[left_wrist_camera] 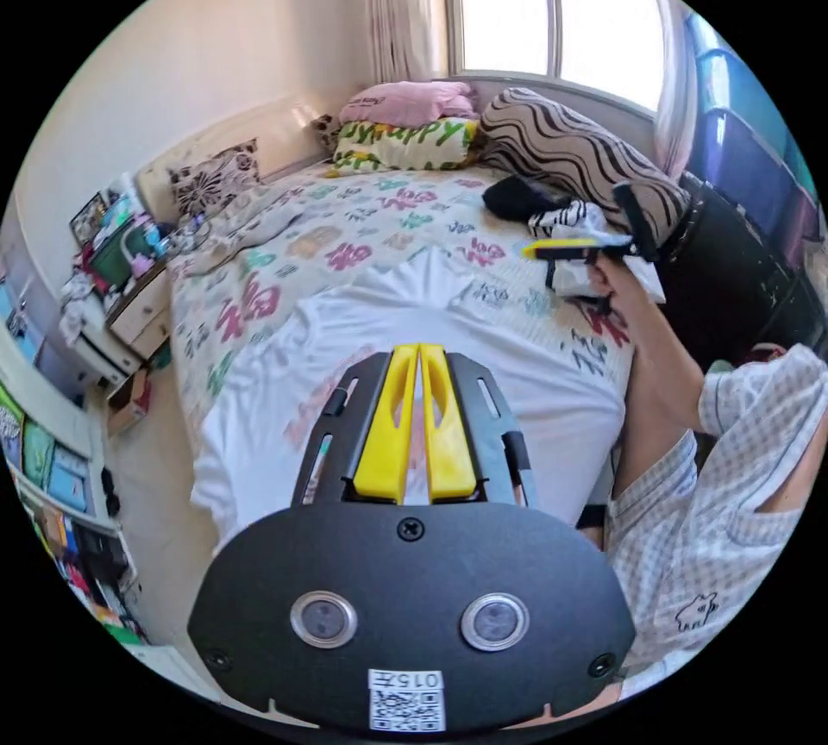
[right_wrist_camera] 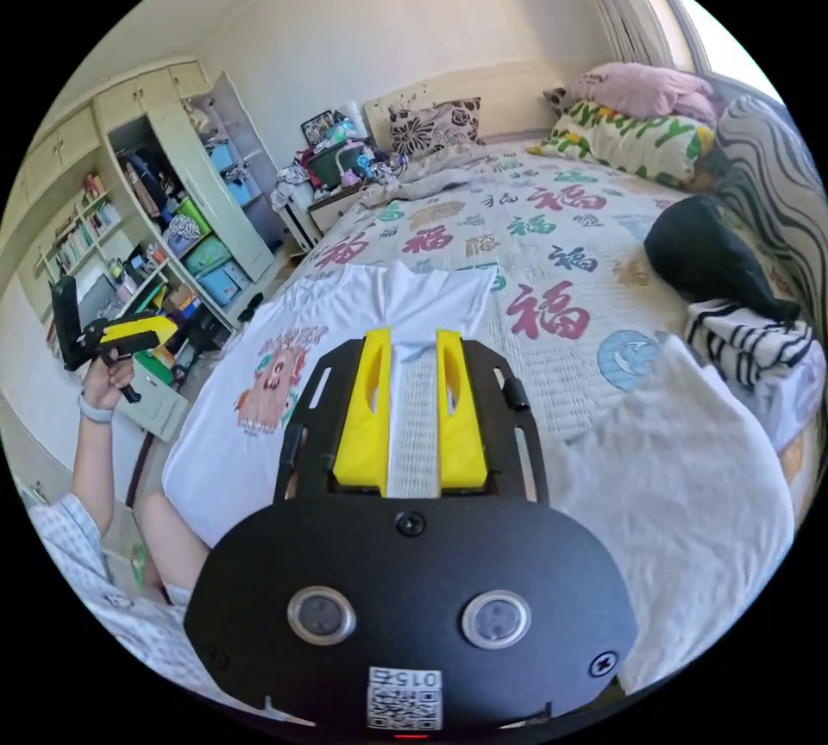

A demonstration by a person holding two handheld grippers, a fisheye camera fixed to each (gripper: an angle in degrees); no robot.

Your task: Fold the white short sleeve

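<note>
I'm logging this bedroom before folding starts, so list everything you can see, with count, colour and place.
T-shirt: one, white with a print, flat at the bed's near edge.
Bedspread: one, cream with coloured characters, covering the bed.
Pillows: several, pink, patterned, striped, by the window.
Black garment: one, on the bed near the striped pillow.
Striped cloth: one, black and white, beside it.
Wardrobe: one, pale, open, against the wall.
Left gripper: yellow jaws, shut.
Right gripper: yellow jaws, open.

White short sleeve [right_wrist_camera: 259,400], orange-pink print. Yellow tongs [left_wrist_camera: 418,422], black mount. Bedspread [right_wrist_camera: 552,262] cream, red and teal characters. Beside bedspread: zebra-striped brown cushion [left_wrist_camera: 578,146], pink pillow [left_wrist_camera: 405,103].
</note>
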